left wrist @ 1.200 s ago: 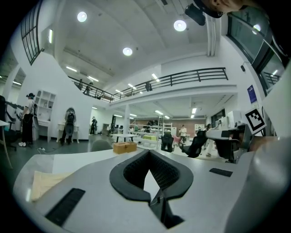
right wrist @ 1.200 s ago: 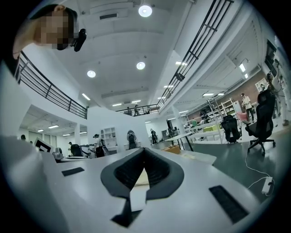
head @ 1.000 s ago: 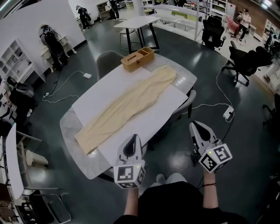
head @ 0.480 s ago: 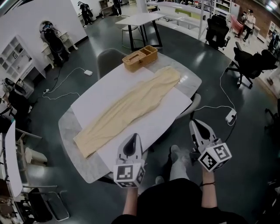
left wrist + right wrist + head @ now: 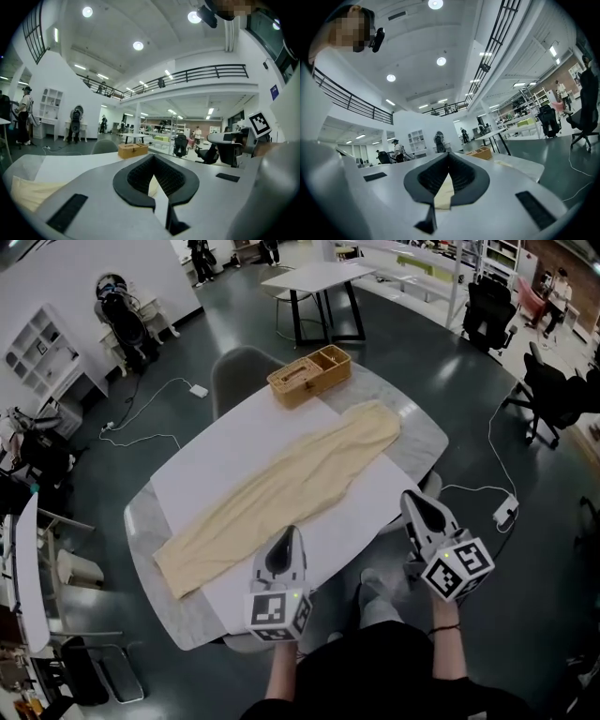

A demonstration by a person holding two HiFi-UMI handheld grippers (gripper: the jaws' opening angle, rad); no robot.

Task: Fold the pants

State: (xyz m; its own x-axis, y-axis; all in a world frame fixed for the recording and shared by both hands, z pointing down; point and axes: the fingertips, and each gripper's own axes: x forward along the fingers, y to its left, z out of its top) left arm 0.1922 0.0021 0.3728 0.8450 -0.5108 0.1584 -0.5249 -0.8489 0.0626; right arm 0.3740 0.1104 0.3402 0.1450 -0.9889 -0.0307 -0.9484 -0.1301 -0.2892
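Note:
Cream pants (image 5: 291,479) lie flat and stretched out diagonally on a white sheet (image 5: 216,451) that covers the marble table (image 5: 142,538). My left gripper (image 5: 289,533) is shut and empty, its tip over the sheet at the table's near edge, short of the pants. My right gripper (image 5: 410,498) is also shut and empty, off the table's near right side. In the left gripper view the left gripper (image 5: 153,161) points level across the table, with the pants (image 5: 26,192) low at the left. The right gripper (image 5: 449,158) points level along the table too.
A wooden compartment box (image 5: 309,374) stands at the table's far end. A grey chair (image 5: 236,371) sits behind the table. Black office chairs (image 5: 553,395) and a floor cable with a power strip (image 5: 506,514) lie to the right. A white table (image 5: 319,279) stands further back.
Both grippers have come forward toward the table, still shut. The left tip is now over the near edge of the sheet. The pants have not moved.

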